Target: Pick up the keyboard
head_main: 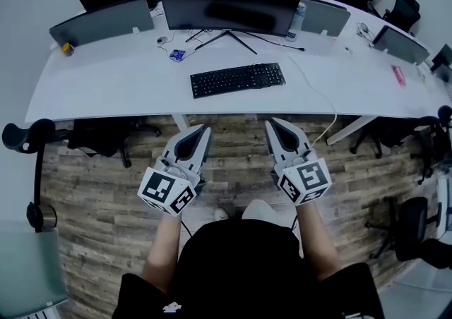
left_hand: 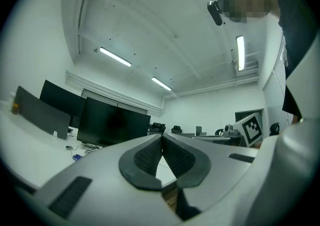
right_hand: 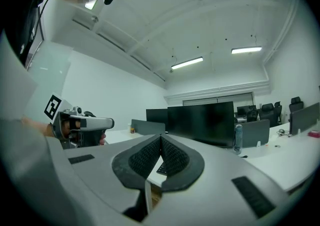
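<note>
A black keyboard (head_main: 238, 79) lies flat on the long white desk (head_main: 106, 88), in front of a wide dark monitor (head_main: 229, 0). A sliver of the keyboard (right_hand: 159, 168) peeks out behind the right jaws. My left gripper (head_main: 205, 128) hovers over the wooden floor, short of the desk's near edge, shut and holding nothing. My right gripper (head_main: 270, 123) is level with it to the right, also shut and empty. Both point toward the desk. In the left gripper view the jaws (left_hand: 162, 137) meet at their tips; the keyboard is hidden there.
A white cable (head_main: 321, 92) runs across the desk right of the keyboard and drops over the edge. A water bottle (head_main: 296, 20) stands by the monitor, a small blue item (head_main: 176, 55) left of its stand. Grey dividers (head_main: 102, 22) line the back. Office chairs (head_main: 106, 134) sit under the desk.
</note>
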### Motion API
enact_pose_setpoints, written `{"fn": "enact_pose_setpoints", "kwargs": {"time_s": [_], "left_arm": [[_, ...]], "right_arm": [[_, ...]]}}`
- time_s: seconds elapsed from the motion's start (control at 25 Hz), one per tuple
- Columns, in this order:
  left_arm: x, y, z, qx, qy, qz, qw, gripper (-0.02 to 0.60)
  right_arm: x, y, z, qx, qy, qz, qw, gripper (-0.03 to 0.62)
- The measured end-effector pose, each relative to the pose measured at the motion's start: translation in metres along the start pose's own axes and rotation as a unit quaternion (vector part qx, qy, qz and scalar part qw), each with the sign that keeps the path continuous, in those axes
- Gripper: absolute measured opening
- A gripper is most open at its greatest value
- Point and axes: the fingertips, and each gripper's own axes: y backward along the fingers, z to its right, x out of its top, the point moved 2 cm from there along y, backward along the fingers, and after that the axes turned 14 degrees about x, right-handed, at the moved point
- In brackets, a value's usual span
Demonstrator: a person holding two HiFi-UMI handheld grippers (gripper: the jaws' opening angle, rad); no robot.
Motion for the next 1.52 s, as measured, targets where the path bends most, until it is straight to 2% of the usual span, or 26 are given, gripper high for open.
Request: {"fn": "enact_pose_setpoints", "kwargs": {"time_s": [0.28, 0.6, 0.88, 1.36, 1.52], "left_arm": [[-0.006, -0.012, -0.003, -0.014, 0.01, -0.01, 0.9998, 0.009], [-0.018, -0.048, -0.006, -0.018, 0.009, -0.022, 0.9996, 0.009], [-0.026, -0.095, 0.0, -0.044, 0.0, -0.036, 0.9984, 0.011], [-0.042, -0.197, -0.016, -0.024, 0.008, -0.051, 0.9984, 0.011], [-0.041, -0.226, -0.018, -0.02, 0.025, -0.054, 0.998, 0.011]], "right_arm": [[0.0, -0.004, 0.01, -0.007, 0.002, -0.008, 1.0, 0.006], [-0.01, -0.015, 0.044, -0.008, -0.004, -0.015, 1.0, 0.006], [-0.02, -0.034, 0.091, -0.008, -0.012, -0.027, 1.0, 0.006], [-0.026, -0.079, 0.19, 0.014, -0.019, -0.039, 0.999, 0.006], [-0.027, -0.088, 0.217, 0.027, -0.025, -0.037, 0.999, 0.006]]}}
